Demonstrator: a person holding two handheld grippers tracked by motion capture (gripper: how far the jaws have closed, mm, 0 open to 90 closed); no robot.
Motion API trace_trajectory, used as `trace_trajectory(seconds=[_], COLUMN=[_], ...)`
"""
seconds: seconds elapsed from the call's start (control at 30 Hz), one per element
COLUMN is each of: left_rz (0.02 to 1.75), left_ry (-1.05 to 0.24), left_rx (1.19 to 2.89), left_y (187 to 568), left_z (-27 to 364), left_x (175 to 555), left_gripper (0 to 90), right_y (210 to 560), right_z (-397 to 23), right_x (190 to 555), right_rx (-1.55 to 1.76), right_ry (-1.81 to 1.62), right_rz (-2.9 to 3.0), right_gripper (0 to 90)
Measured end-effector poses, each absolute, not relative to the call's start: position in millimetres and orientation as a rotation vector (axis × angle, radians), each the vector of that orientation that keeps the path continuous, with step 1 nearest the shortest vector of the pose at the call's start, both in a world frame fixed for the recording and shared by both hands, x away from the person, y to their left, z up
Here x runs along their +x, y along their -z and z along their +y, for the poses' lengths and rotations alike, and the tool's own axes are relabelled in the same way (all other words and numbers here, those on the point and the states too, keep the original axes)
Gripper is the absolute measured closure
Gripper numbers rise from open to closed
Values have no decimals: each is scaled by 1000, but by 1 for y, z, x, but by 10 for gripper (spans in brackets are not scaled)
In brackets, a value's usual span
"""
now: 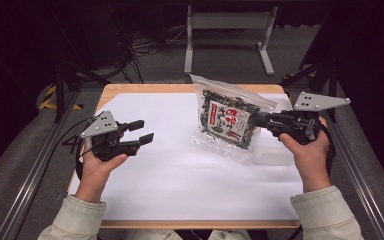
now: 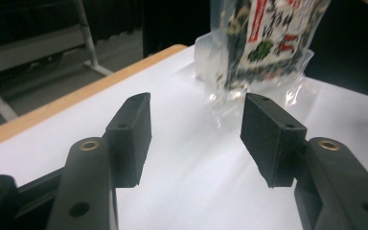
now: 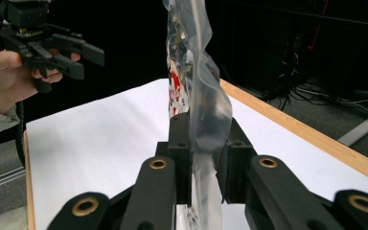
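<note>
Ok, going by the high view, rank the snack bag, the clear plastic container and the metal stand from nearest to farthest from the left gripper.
1. Snack bag: to the right of the left gripper, held up by the right gripper.
2. Clear plastic container: at the table's right edge, partly behind the bag.
3. Metal stand: on the floor beyond the table's far edge.

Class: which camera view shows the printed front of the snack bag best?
The high view: the snack bag faces the camera, its label fully visible, pinched by the right tongs. The left gripper view shows its lower part beyond the open left tongs. The right gripper view shows it edge-on.
</note>
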State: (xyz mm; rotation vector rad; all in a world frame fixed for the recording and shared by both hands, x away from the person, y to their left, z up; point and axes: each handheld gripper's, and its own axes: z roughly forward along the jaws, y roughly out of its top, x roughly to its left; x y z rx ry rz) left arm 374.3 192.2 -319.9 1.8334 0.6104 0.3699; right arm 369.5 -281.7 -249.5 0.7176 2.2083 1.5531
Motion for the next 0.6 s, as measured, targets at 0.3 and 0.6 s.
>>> trace_trajectory(seconds=[0.3,0.6], left_rz=[646,689], left_ry=[-345,-353], left_rx=[1815,1825], left_y=[342,357], left_z=[202,206], left_x=[380,386], left_gripper=[420,402], right_y=[241,232], right_z=[-297,-317], right_x=[375,384], right_rx=[774,853], right_ry=[-1522,-1492], right_rz=[2186,2156], right_gripper=[784,784])
